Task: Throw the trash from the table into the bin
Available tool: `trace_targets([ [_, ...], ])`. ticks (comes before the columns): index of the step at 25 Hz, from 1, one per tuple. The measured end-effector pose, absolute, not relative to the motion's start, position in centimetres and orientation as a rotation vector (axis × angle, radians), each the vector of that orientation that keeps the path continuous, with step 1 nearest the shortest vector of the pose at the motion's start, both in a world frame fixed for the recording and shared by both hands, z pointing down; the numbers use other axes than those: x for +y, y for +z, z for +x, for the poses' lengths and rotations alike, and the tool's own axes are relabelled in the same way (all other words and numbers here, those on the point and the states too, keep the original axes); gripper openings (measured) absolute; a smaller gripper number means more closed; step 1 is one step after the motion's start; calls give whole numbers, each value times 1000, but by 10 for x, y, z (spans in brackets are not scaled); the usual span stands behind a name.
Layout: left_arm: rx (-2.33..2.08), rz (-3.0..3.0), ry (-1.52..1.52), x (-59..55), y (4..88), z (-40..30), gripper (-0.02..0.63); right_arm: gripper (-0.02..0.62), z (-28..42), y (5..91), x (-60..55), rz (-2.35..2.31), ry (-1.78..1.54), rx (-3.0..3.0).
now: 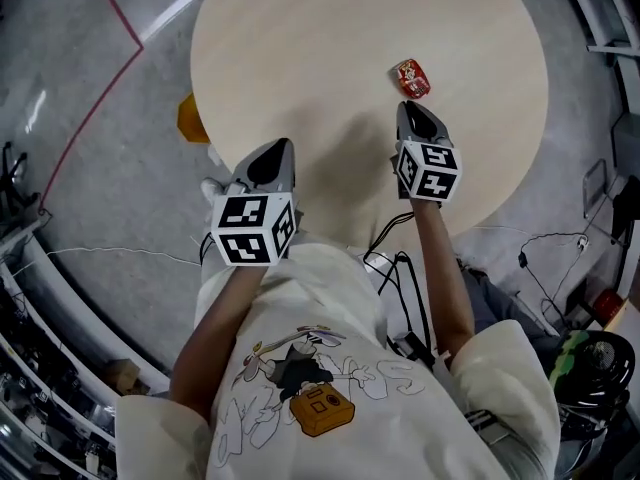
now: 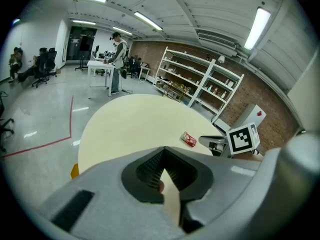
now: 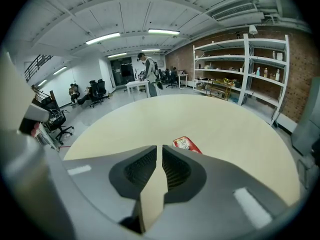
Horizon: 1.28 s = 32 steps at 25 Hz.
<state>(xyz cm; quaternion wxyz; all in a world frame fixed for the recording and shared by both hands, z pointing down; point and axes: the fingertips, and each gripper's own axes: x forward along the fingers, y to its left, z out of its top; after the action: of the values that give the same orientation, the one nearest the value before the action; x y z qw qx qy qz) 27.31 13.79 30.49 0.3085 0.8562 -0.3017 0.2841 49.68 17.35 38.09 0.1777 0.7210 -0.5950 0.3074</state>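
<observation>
A small red snack wrapper [image 1: 410, 78] lies on the round pale table [image 1: 300, 28], toward its right side. It also shows as the wrapper [image 2: 189, 139] in the left gripper view and as the wrapper [image 3: 186, 144] just beyond the jaws in the right gripper view. My right gripper [image 1: 408, 108] hovers just short of the wrapper, pointing at it; a thin slit shows between its tips and nothing is in them. My left gripper [image 1: 282, 148] hangs over the table's near edge, well left of the wrapper, with its tips meeting and nothing held.
An orange object [image 1: 192, 118] sits on the grey floor by the table's left edge. Red tape [image 1: 120, 18] runs across the floor. Cables [image 1: 400, 268] trail near my body. Shelving [image 3: 240, 69] and a standing person [image 3: 149, 74] are far behind the table.
</observation>
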Motion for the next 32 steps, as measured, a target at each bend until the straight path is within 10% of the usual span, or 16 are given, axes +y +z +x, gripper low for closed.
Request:
trace_targets([
  [18,-763,2259,823,158,293,305,0,370,581,462,158,1776,965,-1582],
  [32,-723,2287,790,163,283,323,0,325,593,454,157,1811,1030,-1529],
])
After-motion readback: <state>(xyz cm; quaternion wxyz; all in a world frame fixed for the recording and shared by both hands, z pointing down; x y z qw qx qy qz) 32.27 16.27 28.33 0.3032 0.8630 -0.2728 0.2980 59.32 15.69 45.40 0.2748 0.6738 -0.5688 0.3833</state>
